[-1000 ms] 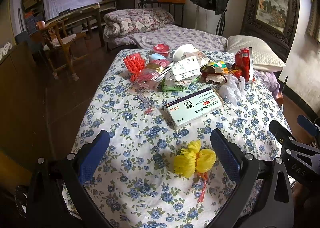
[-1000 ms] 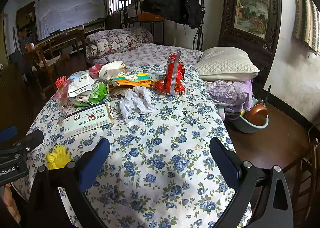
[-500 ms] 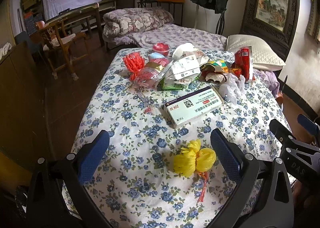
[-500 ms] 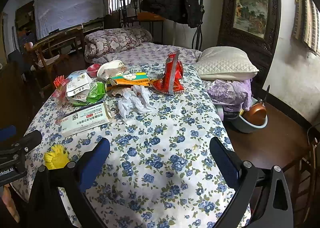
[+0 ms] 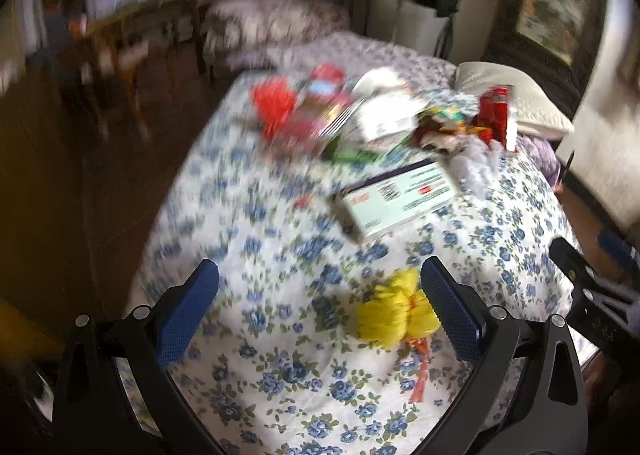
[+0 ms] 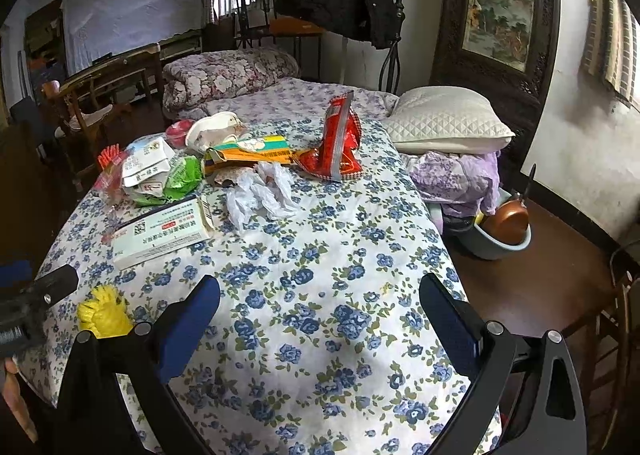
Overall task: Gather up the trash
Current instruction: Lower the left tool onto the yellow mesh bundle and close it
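Overhead, both jaws wide apart above floral bedspread [image 6: 320,255], trash pile [image 6: 224,163] beyond.

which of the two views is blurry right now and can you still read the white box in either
Left wrist view: motion-blurred throughout, the white box print smeared and the far trash pile streaked, only the left gripper sharp. Right wrist view: sharp, evenly daylit, box lettering crisp but small; fisheye bends the room edges.
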Action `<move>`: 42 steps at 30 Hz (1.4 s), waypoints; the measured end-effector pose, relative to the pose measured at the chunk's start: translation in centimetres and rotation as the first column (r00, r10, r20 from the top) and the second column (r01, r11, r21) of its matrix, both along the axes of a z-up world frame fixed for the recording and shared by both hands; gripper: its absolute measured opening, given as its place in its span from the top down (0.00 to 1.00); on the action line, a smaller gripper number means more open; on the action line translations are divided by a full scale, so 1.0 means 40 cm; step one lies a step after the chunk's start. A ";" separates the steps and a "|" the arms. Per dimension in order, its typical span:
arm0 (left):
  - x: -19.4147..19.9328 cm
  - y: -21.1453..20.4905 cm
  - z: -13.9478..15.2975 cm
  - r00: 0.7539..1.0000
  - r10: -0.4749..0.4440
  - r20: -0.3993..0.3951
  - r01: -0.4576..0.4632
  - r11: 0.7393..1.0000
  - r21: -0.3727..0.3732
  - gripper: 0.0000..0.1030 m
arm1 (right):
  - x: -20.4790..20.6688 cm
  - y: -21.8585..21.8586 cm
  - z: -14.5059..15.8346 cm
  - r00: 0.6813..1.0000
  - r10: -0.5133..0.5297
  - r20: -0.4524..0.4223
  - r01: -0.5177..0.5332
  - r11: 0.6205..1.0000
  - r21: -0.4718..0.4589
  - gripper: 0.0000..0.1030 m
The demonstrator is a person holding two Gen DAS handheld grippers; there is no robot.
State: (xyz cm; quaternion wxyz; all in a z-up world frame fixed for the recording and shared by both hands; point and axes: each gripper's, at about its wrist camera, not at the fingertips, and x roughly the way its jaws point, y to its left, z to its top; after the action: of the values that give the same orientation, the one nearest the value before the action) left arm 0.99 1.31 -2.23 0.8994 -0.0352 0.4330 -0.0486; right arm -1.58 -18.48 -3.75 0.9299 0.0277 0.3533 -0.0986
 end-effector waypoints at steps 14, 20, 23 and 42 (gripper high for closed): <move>-0.003 -0.077 -0.028 0.983 -0.172 -0.062 0.166 0.981 -0.099 0.07 | 0.002 -0.022 -0.001 1.000 -0.010 -0.014 0.011 0.999 0.046 0.05; 0.011 -0.099 -0.070 0.979 -0.167 -0.114 0.158 0.984 -0.086 0.18 | 0.006 -0.009 -0.009 1.000 0.000 -0.030 0.001 0.999 0.040 0.05; 0.014 -0.102 -0.080 0.978 -0.169 -0.123 0.160 0.984 -0.077 0.32 | 0.009 0.002 -0.015 0.999 0.008 -0.042 -0.007 1.000 0.024 0.05; 0.034 0.057 0.048 0.998 -0.017 0.067 0.019 1.000 -0.024 0.57 | 0.073 0.142 -0.058 0.972 0.216 -0.089 -0.216 0.976 0.003 0.05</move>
State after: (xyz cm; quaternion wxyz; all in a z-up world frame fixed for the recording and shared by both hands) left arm 2.36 3.59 -0.30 0.9123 -0.0405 0.4026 -0.0631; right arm 1.33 -12.79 -6.05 0.9185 -0.0185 0.3951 0.0007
